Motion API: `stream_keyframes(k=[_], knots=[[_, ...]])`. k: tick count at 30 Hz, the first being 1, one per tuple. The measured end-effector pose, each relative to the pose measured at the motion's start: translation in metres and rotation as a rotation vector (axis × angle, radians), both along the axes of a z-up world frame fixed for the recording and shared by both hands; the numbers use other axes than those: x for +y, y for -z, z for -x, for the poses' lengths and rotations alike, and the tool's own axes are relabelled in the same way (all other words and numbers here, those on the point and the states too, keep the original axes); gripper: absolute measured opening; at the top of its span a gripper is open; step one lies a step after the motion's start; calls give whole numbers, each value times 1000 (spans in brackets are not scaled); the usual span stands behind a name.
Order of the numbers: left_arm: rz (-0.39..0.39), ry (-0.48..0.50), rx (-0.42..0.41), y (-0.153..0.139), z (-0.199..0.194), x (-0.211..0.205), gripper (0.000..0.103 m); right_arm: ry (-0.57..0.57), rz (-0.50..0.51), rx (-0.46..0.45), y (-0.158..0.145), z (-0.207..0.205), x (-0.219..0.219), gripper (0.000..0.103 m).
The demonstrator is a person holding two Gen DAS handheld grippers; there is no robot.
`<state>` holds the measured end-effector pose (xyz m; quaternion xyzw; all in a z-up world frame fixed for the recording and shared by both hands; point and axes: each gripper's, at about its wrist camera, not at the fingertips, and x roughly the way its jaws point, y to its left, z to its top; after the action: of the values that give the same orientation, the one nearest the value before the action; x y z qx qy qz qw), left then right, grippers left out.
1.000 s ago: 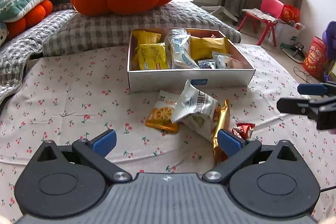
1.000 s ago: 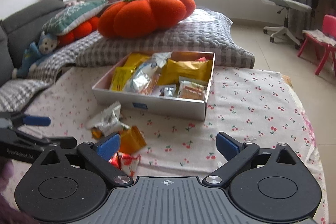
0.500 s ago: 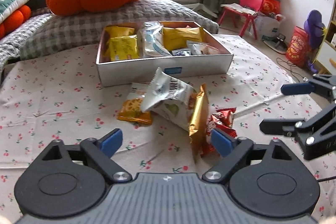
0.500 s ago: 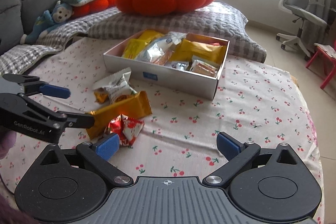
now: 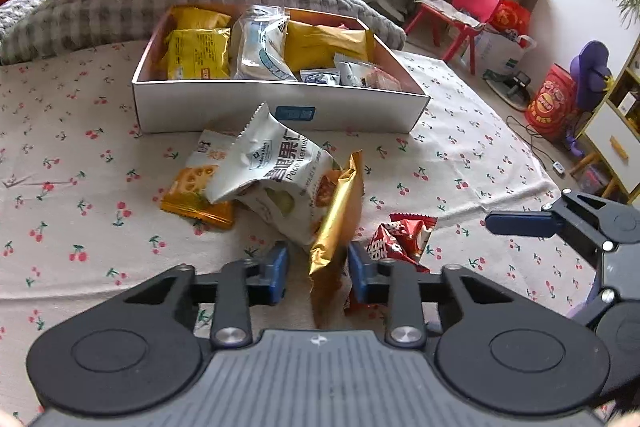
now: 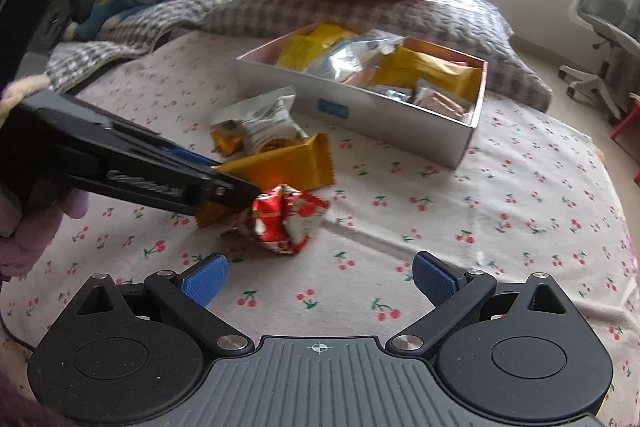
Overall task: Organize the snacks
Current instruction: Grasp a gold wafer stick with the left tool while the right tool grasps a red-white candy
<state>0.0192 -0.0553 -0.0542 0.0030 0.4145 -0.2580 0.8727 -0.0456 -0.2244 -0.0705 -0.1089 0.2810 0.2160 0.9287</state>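
Left gripper [image 5: 316,277] low centre of the left wrist view; jaws have just been closing, now narrow, with the near end of the gold packet [image 5: 334,227] between them; right pad sits at the foil, a sliver of gap shows on the left side, so I read no firm grip yet.

Right gripper [image 6: 318,283] at the bottom of the right wrist view; jaws wide apart, nothing between them; the red wrapper [image 6: 286,223] lies on the cherry-print cloth [image 6: 500,219] just above and ahead of the pads.

Loose snacks sit centre frame in the left view: white pecan bag [image 5: 276,175] lying over the orange biscuit packet [image 5: 196,187], gold packet leaning on the white bag's right edge; white box [image 5: 280,107] behind them in the upper middle, already holding several packets.

Risks, as judgement:
- gold packet caught only at its crimped end; slick foil may slide out on lifting, or hang and swing into the box wall;
- it touches the white bag; pulling could drag that bag along;
- the two grippers are near each other around the red wrapper; a reach by the right could knock the left;
- soft cloth may bunch under descending pads.
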Motion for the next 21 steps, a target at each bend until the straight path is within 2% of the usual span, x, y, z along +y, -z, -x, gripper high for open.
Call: stream_keyframes(k=[10,21], knots=[[-8,22,-3,-4,4,-7,11,-2,5,24,5,-12,10,100],[-5,21,-22,-14,9,1,9,-8,16,-4,6,-20,20,97]])
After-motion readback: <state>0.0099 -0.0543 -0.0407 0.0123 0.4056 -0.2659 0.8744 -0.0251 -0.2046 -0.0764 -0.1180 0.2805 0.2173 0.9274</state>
